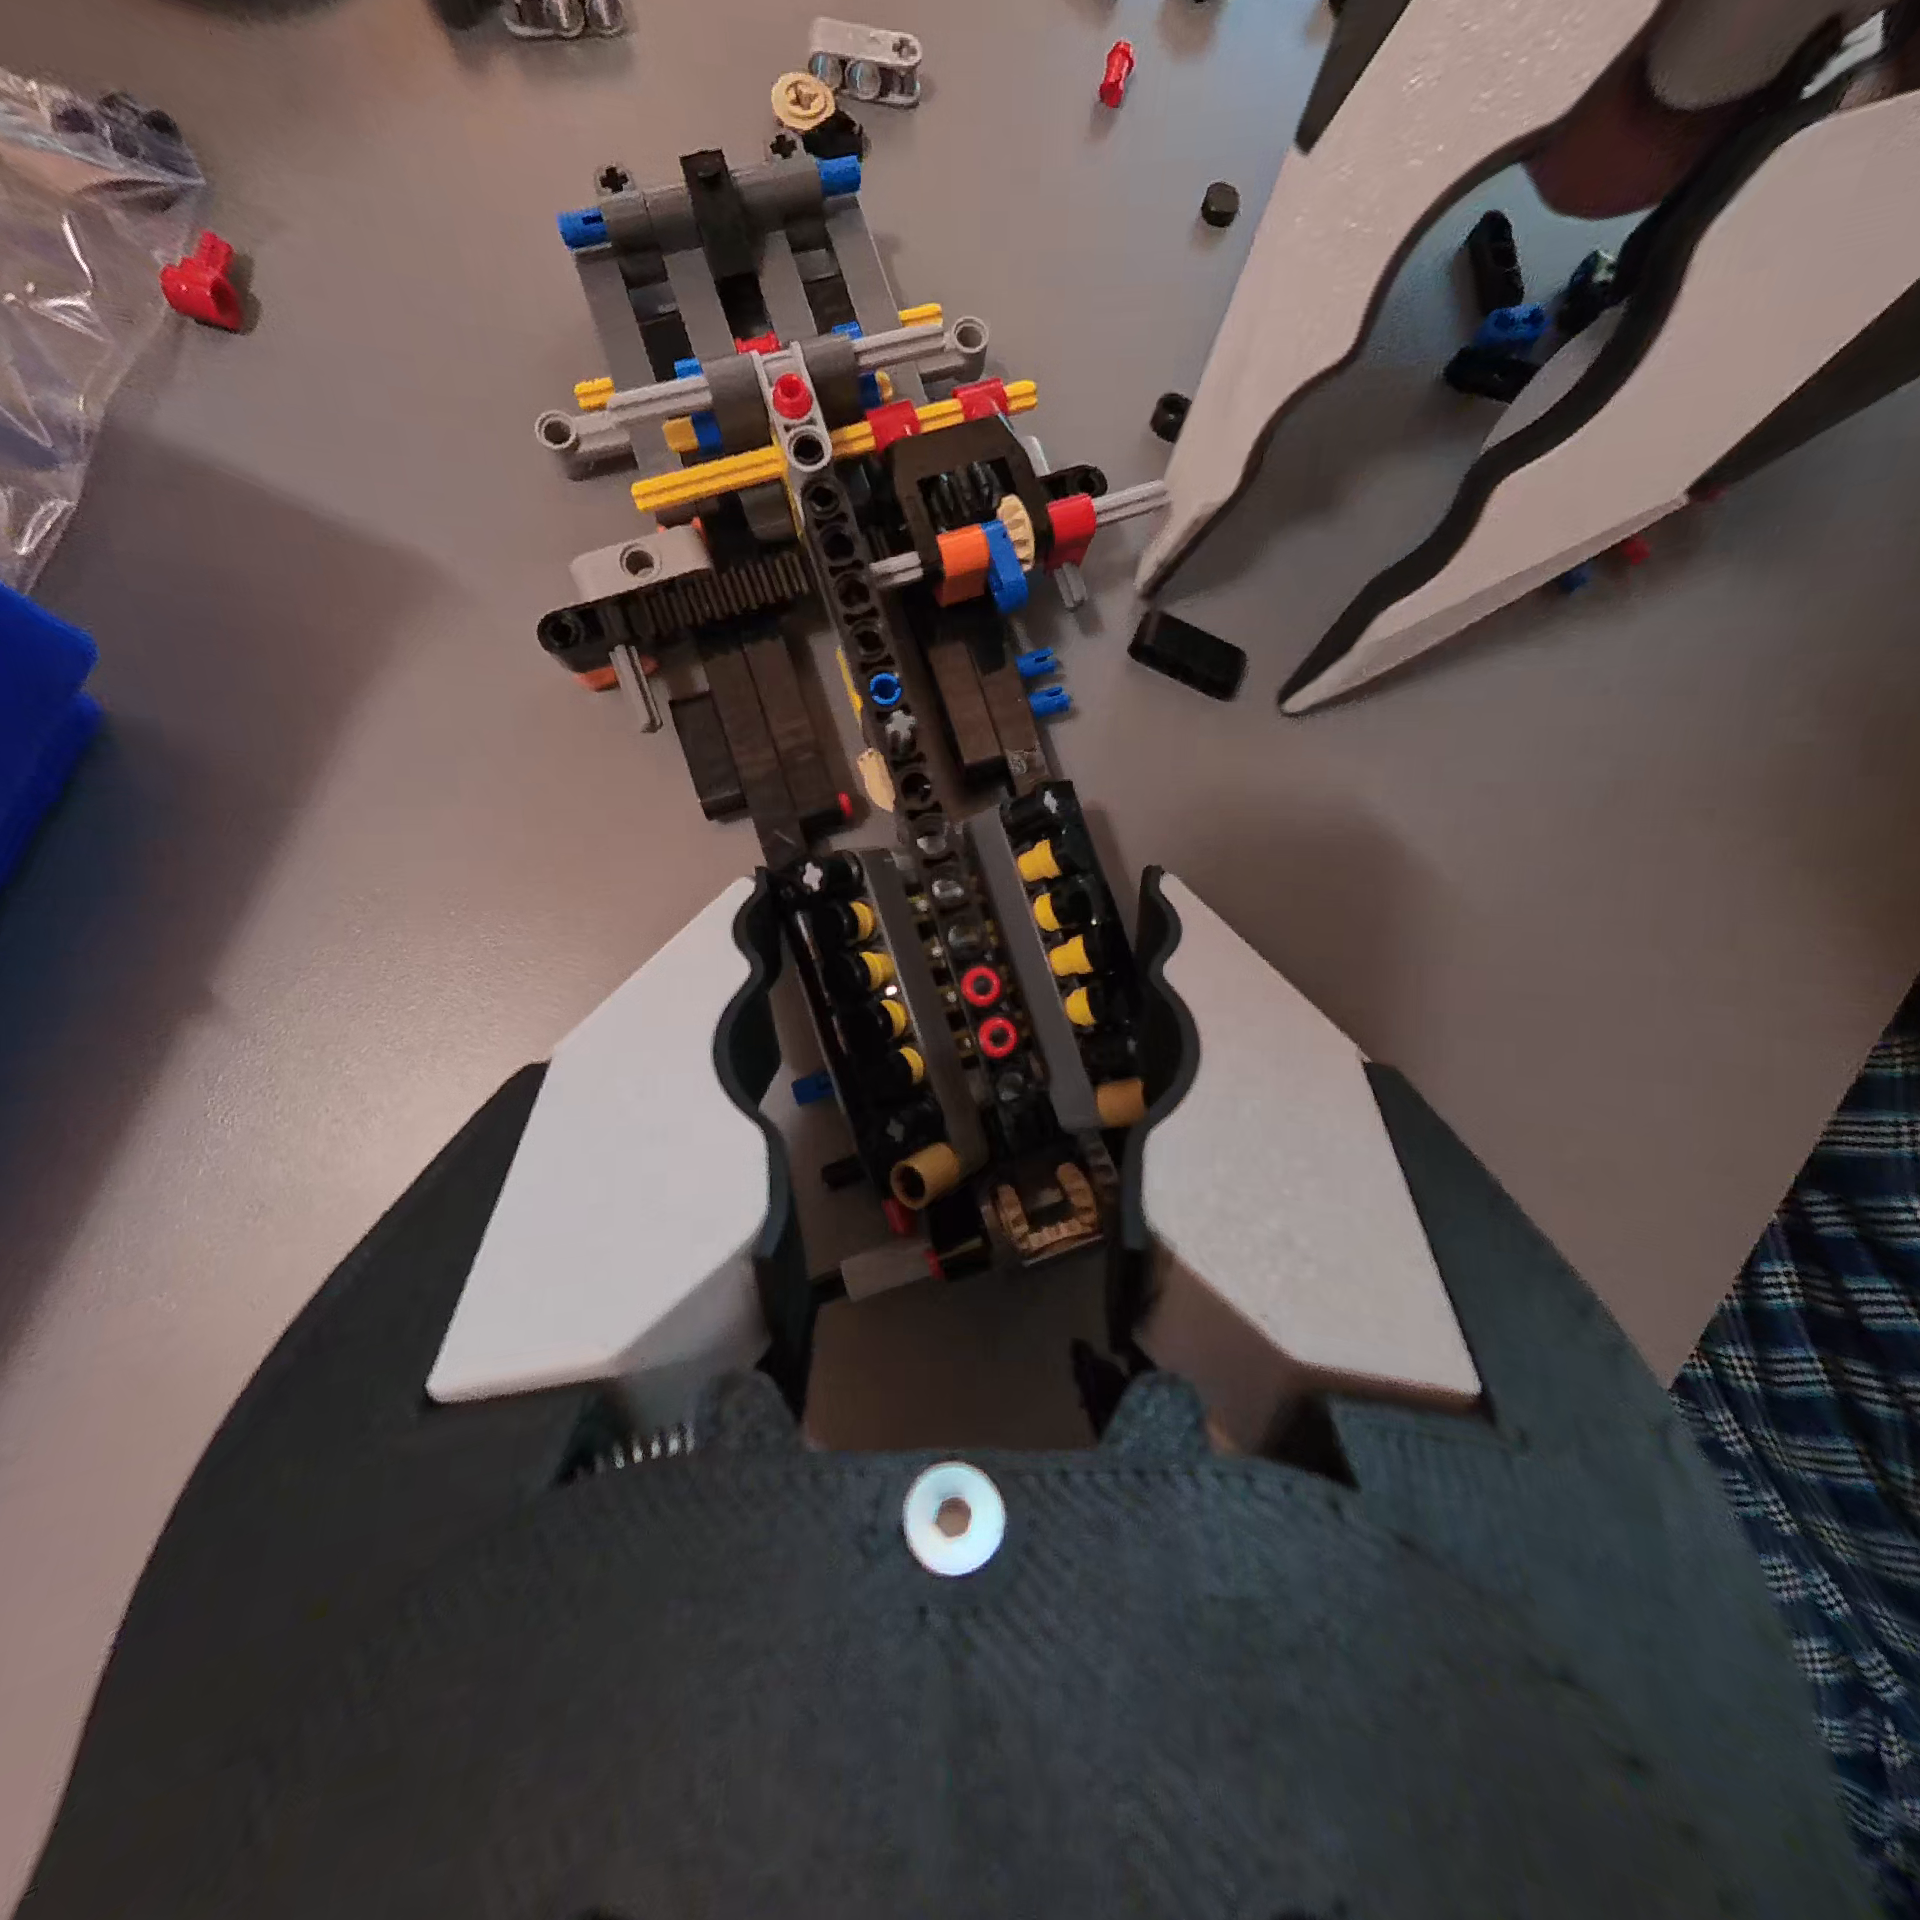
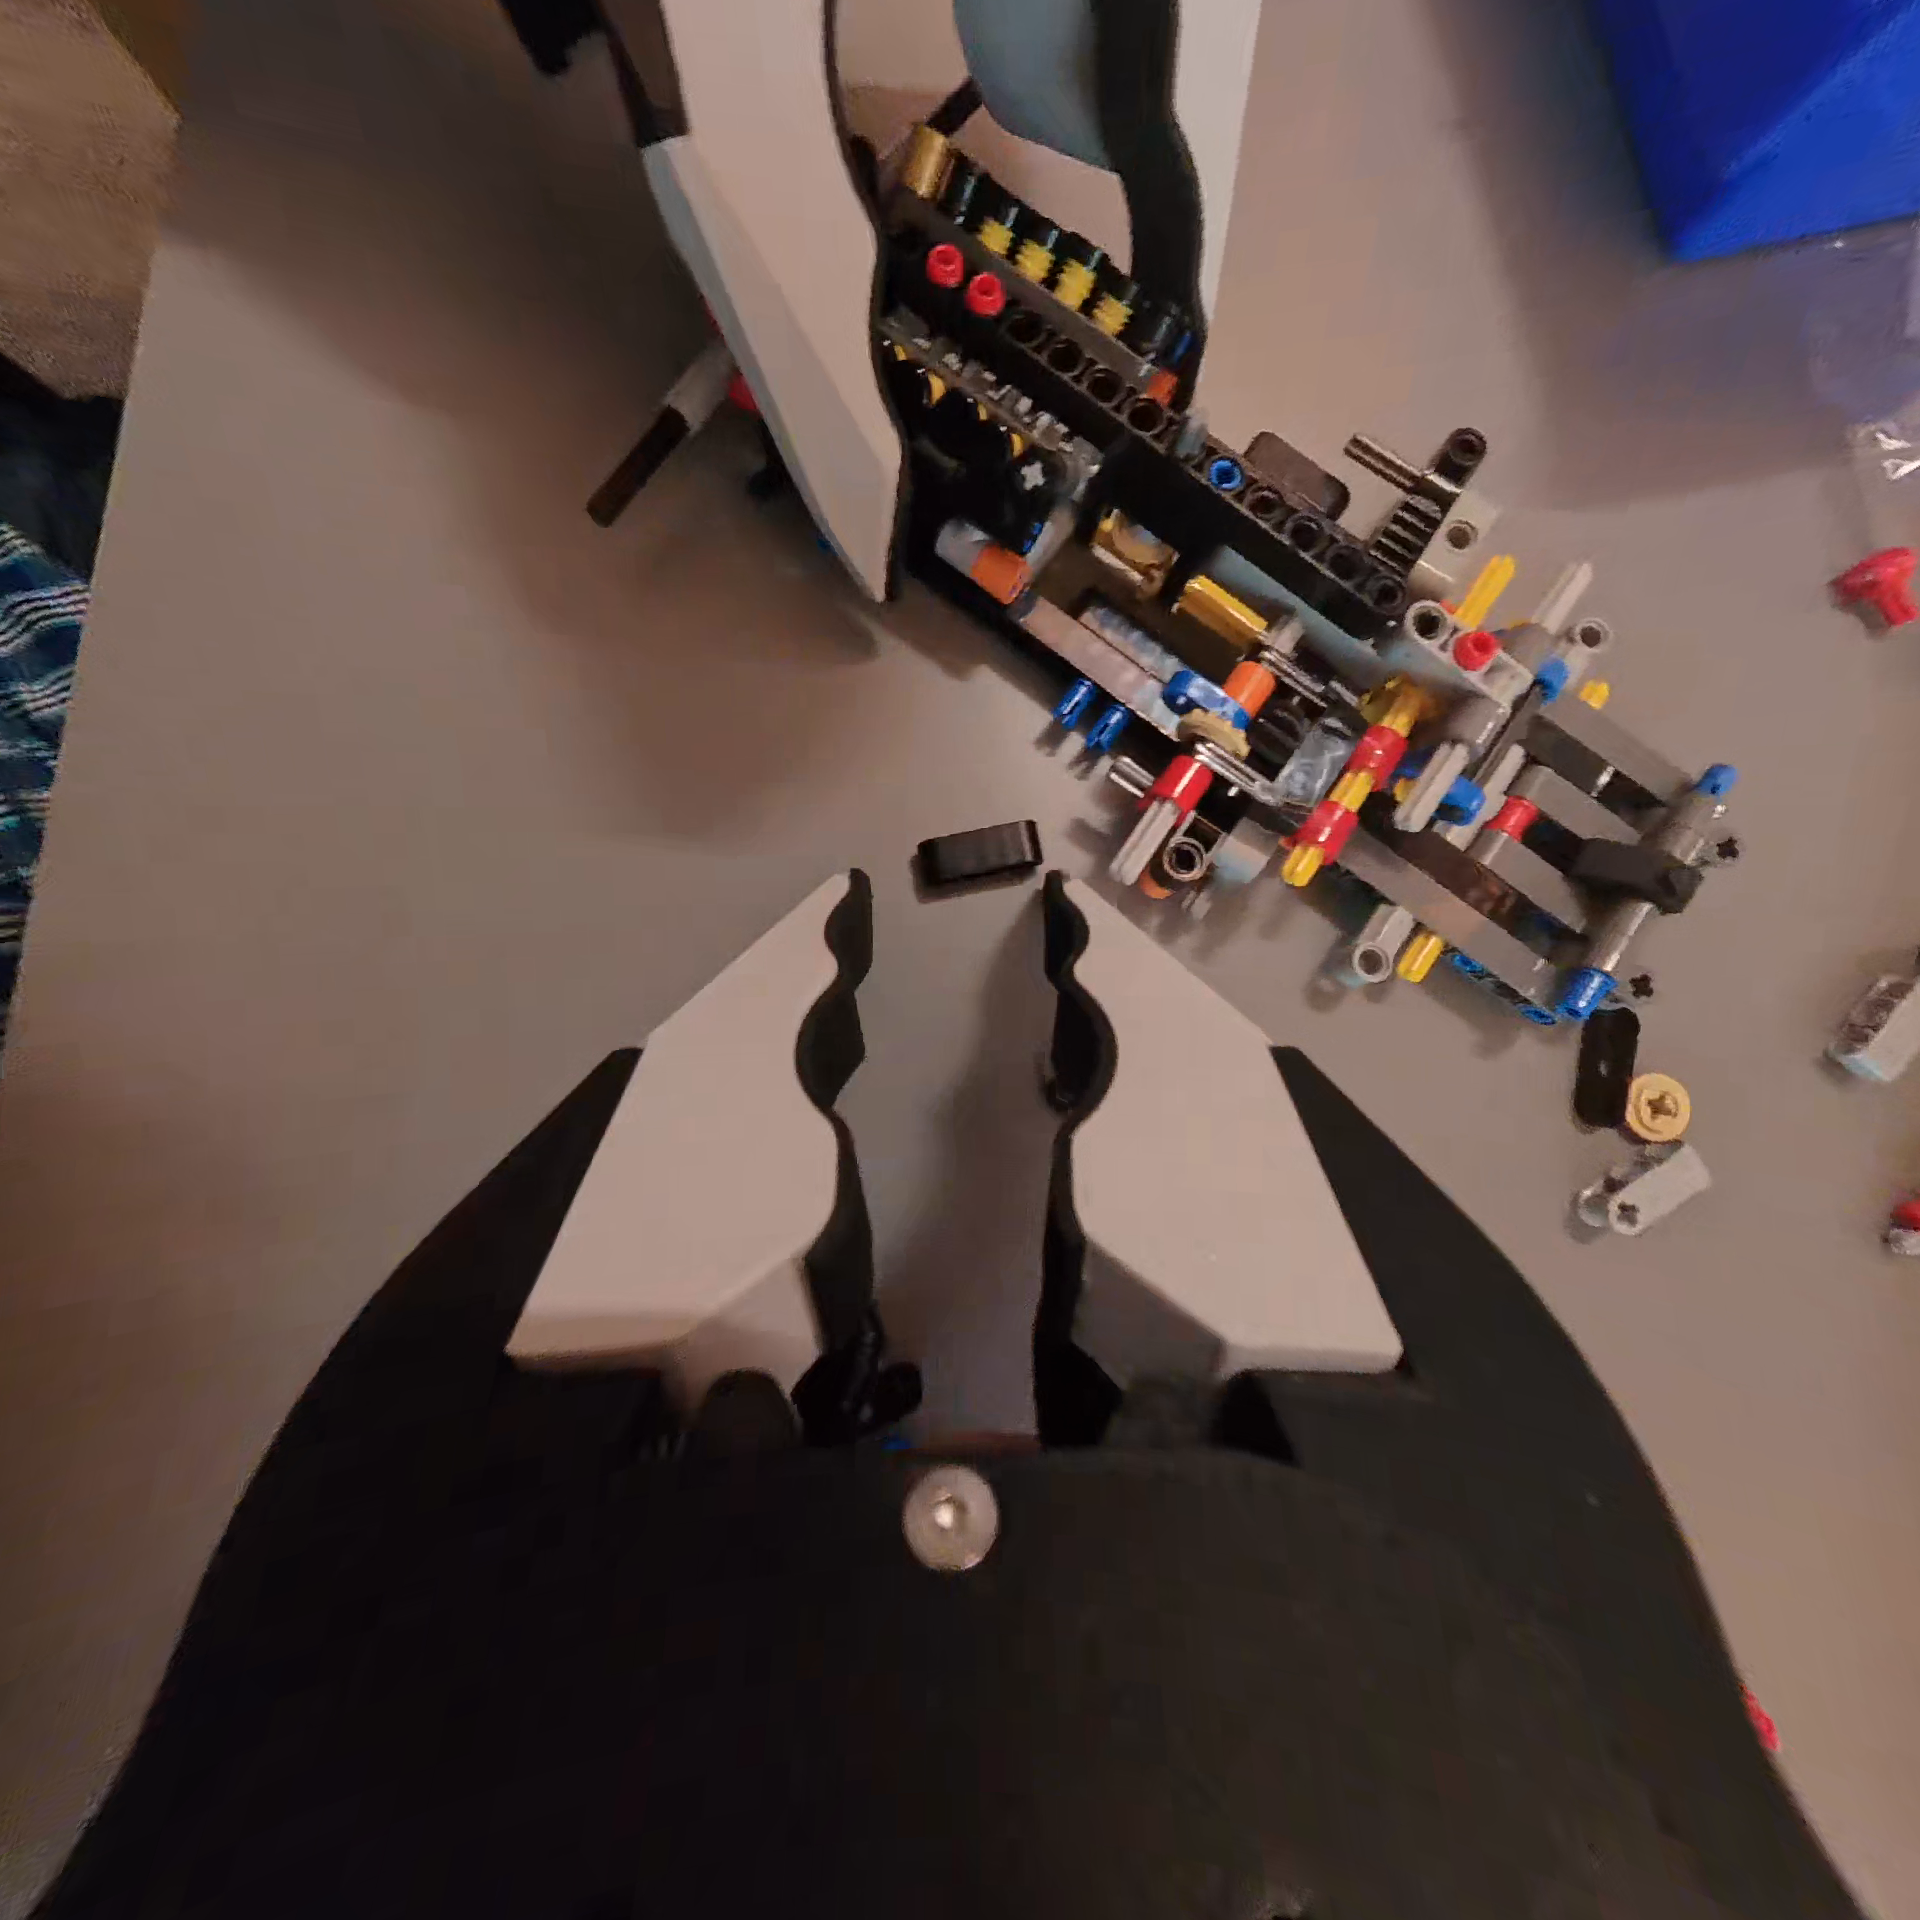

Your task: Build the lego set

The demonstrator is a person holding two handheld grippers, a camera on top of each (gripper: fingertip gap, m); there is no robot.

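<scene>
A long Technic lego model [image 1: 831,582] of black, grey, yellow, red and blue parts lies on the grey table [image 1: 364,935]. My left gripper [image 1: 951,925] is shut on the model's near end, a finger on each side of the block with the yellow pins. My right gripper [image 2: 956,883] is open and empty, low over the table. A short black beam [image 2: 979,852] lies just ahead of its tips, beside the model [image 2: 1299,644]. The beam also shows in the left wrist view [image 1: 1184,652], at the tips of the right gripper's fingers [image 1: 1351,364].
Loose parts lie past the model's far end: a tan round piece [image 1: 805,99], a grey connector [image 1: 868,62], a red pin [image 1: 1115,71], a red connector [image 1: 205,283]. A plastic bag [image 1: 62,260] and a blue box [image 2: 1766,114] stand at the side. Plaid cloth [image 1: 1849,1351] lies past the table edge.
</scene>
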